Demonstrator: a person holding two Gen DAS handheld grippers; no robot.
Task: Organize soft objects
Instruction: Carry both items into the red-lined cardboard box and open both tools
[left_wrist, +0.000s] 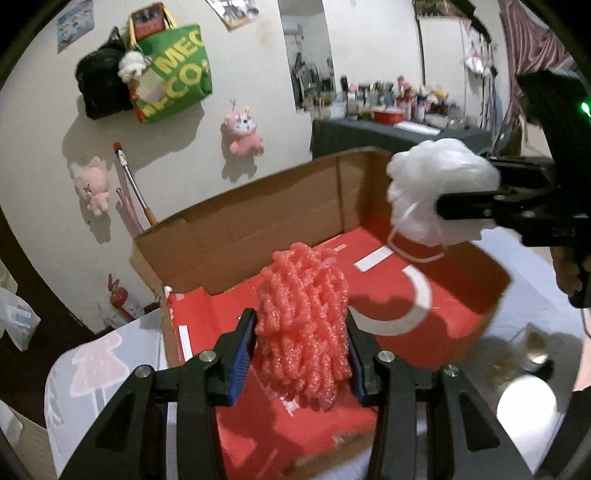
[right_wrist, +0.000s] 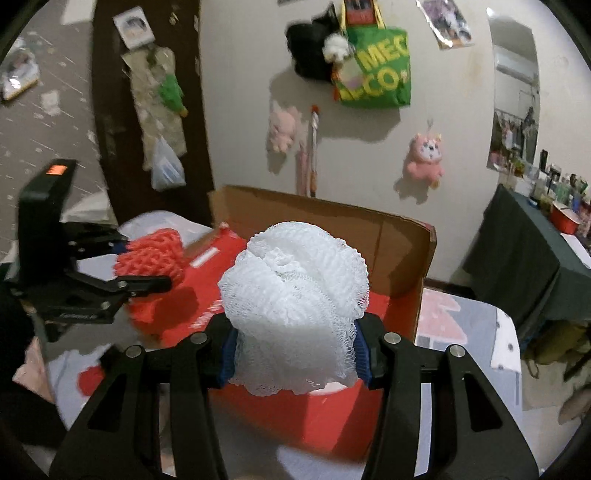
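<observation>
My left gripper (left_wrist: 301, 332) is shut on a pink foam net ball (left_wrist: 303, 325) and holds it above the near left part of an open cardboard box (left_wrist: 258, 218) with a red inside. My right gripper (right_wrist: 295, 347) is shut on a white mesh bath pouf (right_wrist: 295, 295) and holds it above the box's right side. The pouf (left_wrist: 439, 192) with its dangling white loop also shows in the left wrist view. The pink ball (right_wrist: 151, 258) and the left gripper (right_wrist: 147, 266) show at the left in the right wrist view.
The box stands on a table with a pale patterned cloth (left_wrist: 92, 369). A glass jar (left_wrist: 532, 350) and a white round object (left_wrist: 526, 404) sit right of the box. Plush toys (left_wrist: 242, 129) and a green bag (left_wrist: 170, 81) hang on the wall behind. A cluttered dark table (left_wrist: 399, 129) stands at the back right.
</observation>
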